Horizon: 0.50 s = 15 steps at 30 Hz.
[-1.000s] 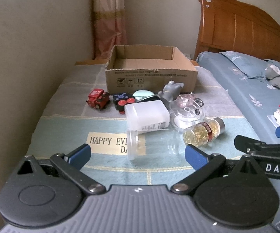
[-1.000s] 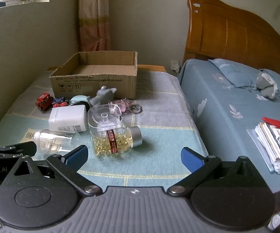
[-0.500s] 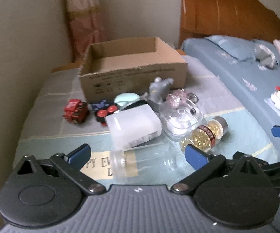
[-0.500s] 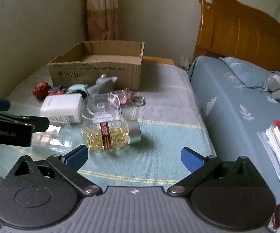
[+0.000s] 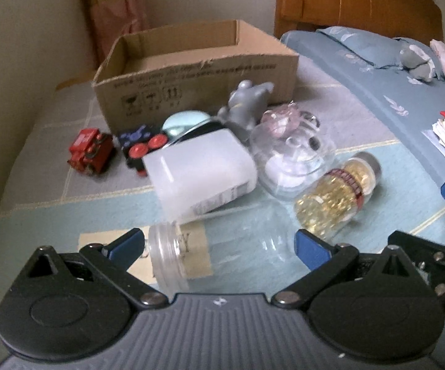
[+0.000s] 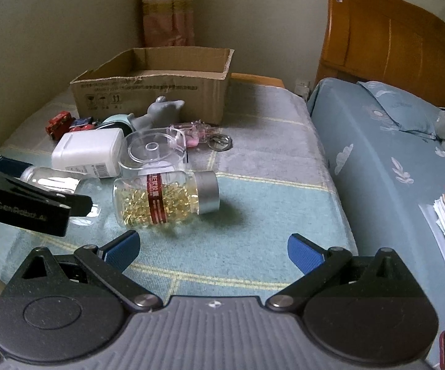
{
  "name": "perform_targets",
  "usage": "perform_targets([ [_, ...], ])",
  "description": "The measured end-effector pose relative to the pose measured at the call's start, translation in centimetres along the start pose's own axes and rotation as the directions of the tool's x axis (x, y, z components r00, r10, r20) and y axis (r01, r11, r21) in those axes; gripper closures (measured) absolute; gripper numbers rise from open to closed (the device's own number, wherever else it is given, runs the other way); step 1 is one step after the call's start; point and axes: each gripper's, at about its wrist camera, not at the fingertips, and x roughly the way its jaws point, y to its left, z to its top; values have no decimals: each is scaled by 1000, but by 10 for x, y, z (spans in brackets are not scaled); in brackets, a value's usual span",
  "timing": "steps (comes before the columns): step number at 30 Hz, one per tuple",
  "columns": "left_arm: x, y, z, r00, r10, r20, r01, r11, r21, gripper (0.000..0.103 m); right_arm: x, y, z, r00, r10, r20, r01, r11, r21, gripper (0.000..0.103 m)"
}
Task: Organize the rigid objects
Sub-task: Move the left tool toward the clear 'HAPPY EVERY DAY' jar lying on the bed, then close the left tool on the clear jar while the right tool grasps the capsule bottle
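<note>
The clear empty bottle (image 5: 222, 243) lies on its side on the blanket (image 5: 68, 203) — cap end to the left, long axis crosswise between the left gripper (image 5: 219, 246)'s spread fingers. Beside it: one white bottle (image 5: 200, 169), one capsule bottle (image 6: 163, 197), two toy cars — the right gripper (image 6: 213, 249) is spread wide too.

Matt cardboard box (image 6: 151, 92), glossy clear plastic bottle (image 5: 222, 246), woven cloth cover (image 6: 253, 160), polished wooden headboard (image 6: 392, 46).

Left tongs (image 5: 219, 248) and right tongs (image 6: 213, 251) both gape wide, holding nothing
</note>
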Motion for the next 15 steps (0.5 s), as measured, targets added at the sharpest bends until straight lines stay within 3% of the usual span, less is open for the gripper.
perform_targets([
  [8, -3, 36, -13, 998, 59, 1, -59, 998, -36, 1, 16, 0, -4, 999, 25, -34, -27, 999, -41, 0],
  [15, 9, 65, -26, 998, 54, -29, -57, 992, -111, 1, 32, 2, -11, 995, 62, -84, -69, 995, -75, 0],
])
